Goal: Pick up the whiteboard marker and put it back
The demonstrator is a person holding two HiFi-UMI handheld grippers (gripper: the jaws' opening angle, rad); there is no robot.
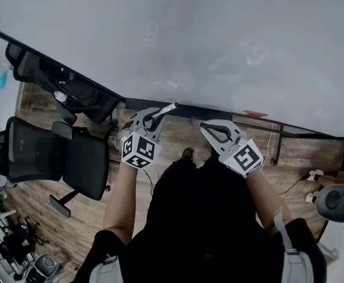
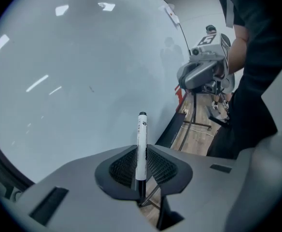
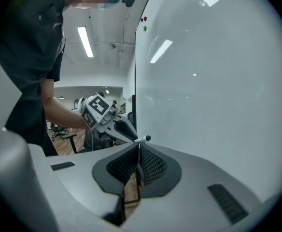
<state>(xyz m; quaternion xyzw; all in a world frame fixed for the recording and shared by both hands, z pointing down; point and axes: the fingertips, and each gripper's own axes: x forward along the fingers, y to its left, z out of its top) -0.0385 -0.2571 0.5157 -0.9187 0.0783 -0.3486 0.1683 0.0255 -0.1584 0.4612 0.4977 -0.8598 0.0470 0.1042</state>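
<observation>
A white whiteboard marker (image 2: 141, 146) with a black cap stands up between the pads of my left gripper (image 2: 142, 178), which is shut on it. In the head view the marker (image 1: 165, 110) pokes out of the left gripper (image 1: 153, 118) toward the whiteboard (image 1: 219, 40), just above its bottom rail (image 1: 178, 109). The marker's tip (image 3: 143, 139) also shows in the right gripper view, ahead of the left gripper (image 3: 107, 119). My right gripper (image 1: 210, 128) hangs beside the left one, jaws shut with nothing between them (image 3: 139, 164).
The whiteboard fills the upper half of the head view. Its stand's black legs (image 1: 301, 131) rest on the wood floor. Black office chairs (image 1: 54, 152) stand at the left, another chair (image 1: 337, 202) at the right. The person's dark torso (image 1: 207, 217) is below the grippers.
</observation>
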